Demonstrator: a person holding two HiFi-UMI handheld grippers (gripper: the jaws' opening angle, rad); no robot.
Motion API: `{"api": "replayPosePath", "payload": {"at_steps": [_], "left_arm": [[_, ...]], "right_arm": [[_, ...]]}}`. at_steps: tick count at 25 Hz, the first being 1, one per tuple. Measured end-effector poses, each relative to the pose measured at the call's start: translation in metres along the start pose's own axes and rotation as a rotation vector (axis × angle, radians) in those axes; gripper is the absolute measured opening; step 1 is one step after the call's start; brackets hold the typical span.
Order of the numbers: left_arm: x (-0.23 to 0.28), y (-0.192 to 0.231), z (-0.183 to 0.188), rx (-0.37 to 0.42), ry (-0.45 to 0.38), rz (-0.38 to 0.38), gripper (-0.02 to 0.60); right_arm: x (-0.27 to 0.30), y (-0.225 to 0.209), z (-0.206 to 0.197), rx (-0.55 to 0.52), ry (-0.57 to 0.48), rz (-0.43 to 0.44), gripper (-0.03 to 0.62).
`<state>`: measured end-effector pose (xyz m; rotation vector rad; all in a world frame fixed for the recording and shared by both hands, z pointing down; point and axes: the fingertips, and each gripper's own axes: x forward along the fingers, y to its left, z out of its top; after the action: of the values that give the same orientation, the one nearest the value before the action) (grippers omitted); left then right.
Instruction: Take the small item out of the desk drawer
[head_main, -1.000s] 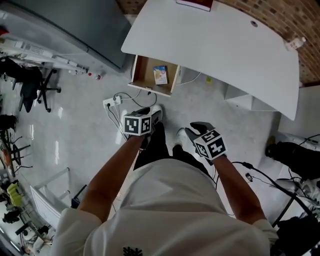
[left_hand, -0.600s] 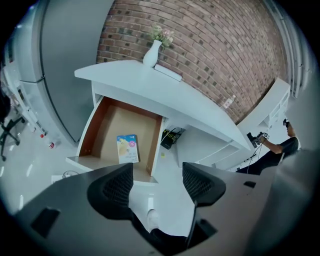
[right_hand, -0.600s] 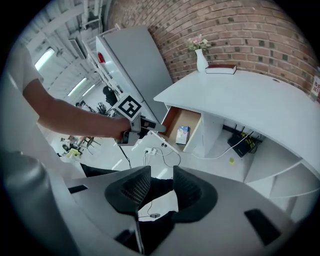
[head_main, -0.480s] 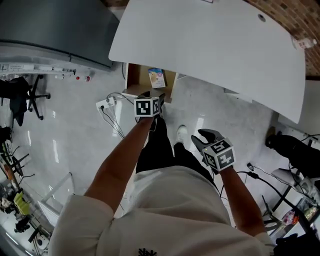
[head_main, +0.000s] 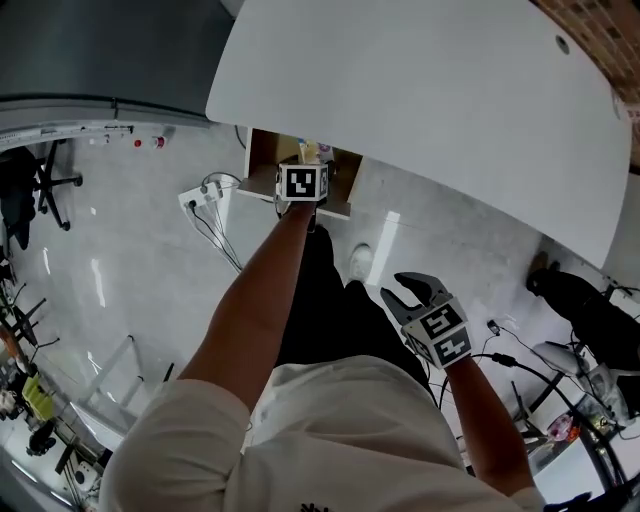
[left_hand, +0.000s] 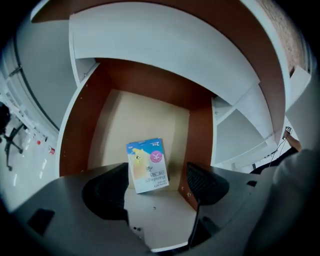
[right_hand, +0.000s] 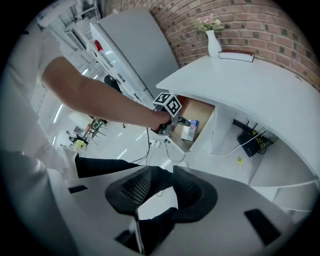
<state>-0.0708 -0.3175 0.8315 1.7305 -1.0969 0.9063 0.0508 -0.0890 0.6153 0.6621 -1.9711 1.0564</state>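
Observation:
A small blue, yellow and white box (left_hand: 147, 165) lies flat on the floor of the open wooden drawer (left_hand: 197, 135) under the white desk. My left gripper (left_hand: 157, 187) hangs just above the drawer's front. Its jaws are opening, and the box lies below and just ahead of them, untouched. In the head view the left gripper's marker cube (head_main: 302, 183) covers most of the drawer (head_main: 262, 165). My right gripper (head_main: 417, 292) stays low by my legs, open and holding nothing. In the right gripper view the box (right_hand: 189, 131) shows in the drawer, beyond the right gripper (right_hand: 157, 192).
The white desk top (head_main: 420, 90) overhangs the drawer. A power strip (head_main: 192, 200) with cables lies on the floor to the drawer's left. A vase of flowers (right_hand: 212, 37) and a book (right_hand: 236, 55) stand on the desk by a brick wall. A grey cabinet (right_hand: 135, 45) stands at left.
My left arm has reached forward from in front of my body to over the drawer. The right gripper has stayed near my legs and its jaws stand wider.

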Motion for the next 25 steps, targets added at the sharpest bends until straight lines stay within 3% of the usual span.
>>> {"api": "replayPosePath", "payload": {"at_steps": [12, 25], "left_arm": [[0.062, 0.019, 0.001, -0.141, 0.029, 0.025, 0.353], [0.099, 0.031, -0.010, -0.131, 0.058, 0.037, 0.354]], "right_arm": [[0.022, -0.001, -0.019, 0.032, 0.057, 0.027, 0.144], [0.030, -0.014, -0.043, 0.084, 0.094, 0.004, 0.133]]}}
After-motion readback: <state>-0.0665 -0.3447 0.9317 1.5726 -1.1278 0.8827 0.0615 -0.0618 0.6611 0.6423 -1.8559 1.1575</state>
